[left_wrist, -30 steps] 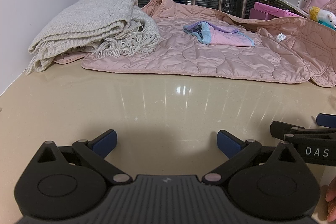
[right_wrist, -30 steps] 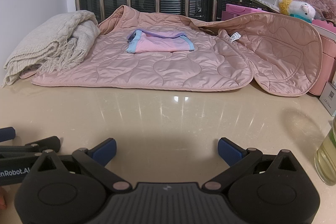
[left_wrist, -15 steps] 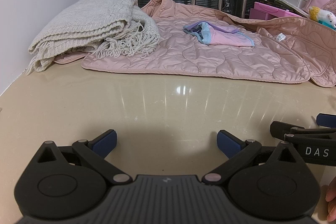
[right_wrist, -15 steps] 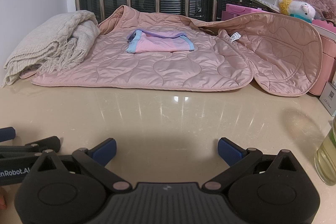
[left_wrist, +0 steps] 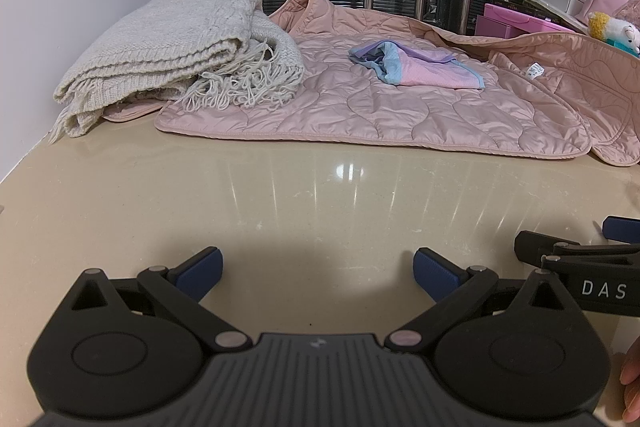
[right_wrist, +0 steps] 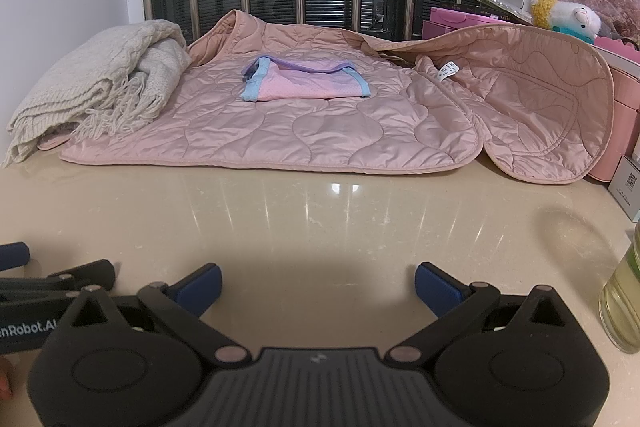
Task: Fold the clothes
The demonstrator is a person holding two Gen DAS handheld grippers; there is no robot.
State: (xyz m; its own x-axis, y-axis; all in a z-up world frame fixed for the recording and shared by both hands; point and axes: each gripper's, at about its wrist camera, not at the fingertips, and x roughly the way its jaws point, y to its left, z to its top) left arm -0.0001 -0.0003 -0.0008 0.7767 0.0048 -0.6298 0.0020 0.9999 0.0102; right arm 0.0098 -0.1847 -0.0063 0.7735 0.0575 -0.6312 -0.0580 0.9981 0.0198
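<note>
Bottle [right_wrist: 624, 303] of yellowish liquid at counter [right_wrist: 320, 219] edge, pink boxes [right_wrist: 460, 21] behind jacket [right_wrist: 320, 135]

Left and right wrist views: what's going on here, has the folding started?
Not yet. Both tongs, left and right, are open and empty, low over the bare beige counter, side by side. Ahead, a pink quilted jacket lies spread out, its right part propped up against the pink boxes. A small folded pink-and-blue garment sits on it, and a folded cream scarf overlaps its left edge. Nothing is being gripped.
</note>
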